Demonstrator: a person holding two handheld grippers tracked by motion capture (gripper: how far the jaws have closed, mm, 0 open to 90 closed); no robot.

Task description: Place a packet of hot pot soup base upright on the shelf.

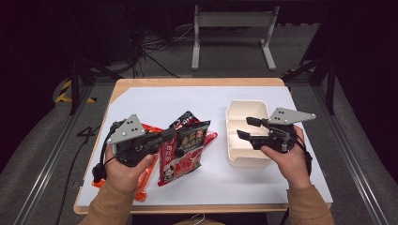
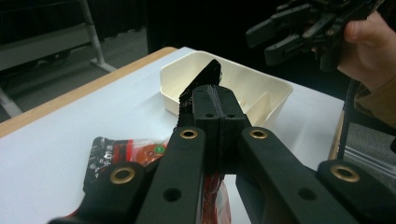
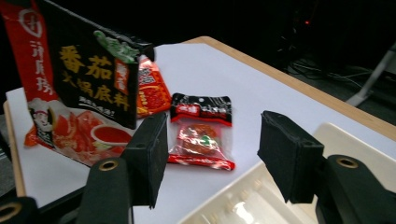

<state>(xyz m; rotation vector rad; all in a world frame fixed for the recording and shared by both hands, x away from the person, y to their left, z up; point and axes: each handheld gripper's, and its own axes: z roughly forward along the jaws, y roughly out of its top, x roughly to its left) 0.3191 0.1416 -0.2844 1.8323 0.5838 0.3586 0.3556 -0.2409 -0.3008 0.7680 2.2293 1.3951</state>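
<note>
Red-and-black foil sauce pouch (image 1: 185,152), clamped in left hand-held gripper (image 1: 170,135), should travel level toward cream plastic tray (image 1: 244,159) at frame right; right hand-held gripper (image 1: 245,128) gapes empty.

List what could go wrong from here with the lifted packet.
The left tool pinches the big packet by one edge only, so it may swing or slip. The tray looks narrower than the packet, so it could catch on the divider. The right tool hovers open over the tray, in its path.
</note>
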